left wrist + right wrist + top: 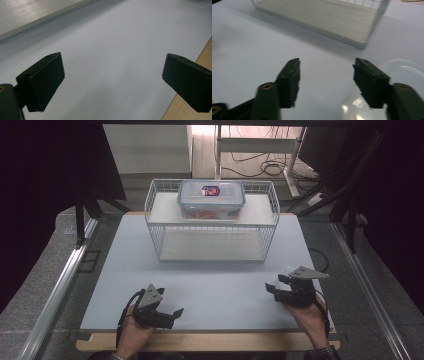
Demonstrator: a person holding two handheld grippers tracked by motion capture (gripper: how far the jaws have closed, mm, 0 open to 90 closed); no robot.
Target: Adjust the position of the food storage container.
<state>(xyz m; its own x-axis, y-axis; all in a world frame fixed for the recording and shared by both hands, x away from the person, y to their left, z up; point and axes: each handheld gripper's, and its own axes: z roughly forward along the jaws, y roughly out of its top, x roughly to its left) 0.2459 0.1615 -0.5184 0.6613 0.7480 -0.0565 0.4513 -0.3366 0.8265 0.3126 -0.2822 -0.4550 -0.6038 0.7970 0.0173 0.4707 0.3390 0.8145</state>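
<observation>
The box [211,199] sits on the rack's [212,217] top shelf, apparently placed. Near the table's [210,292] front edge, the left gripper [176,312] gapes wide and empty. The right gripper [272,287], half-open, holds nothing, a clear lid [404,75] just beside it, perhaps next.

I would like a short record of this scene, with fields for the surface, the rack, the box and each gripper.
surface: pale grey mat on a wooden table
rack: white wire rack with two shelves, at the far middle of the mat
box: clear lidded container on the rack's upper shelf, red contents inside
left gripper: jaws open, nothing between them, over bare mat near the front edge
right gripper: jaws apart, nothing between them
beside right gripper: clear plastic object, too little visible to identify
</observation>
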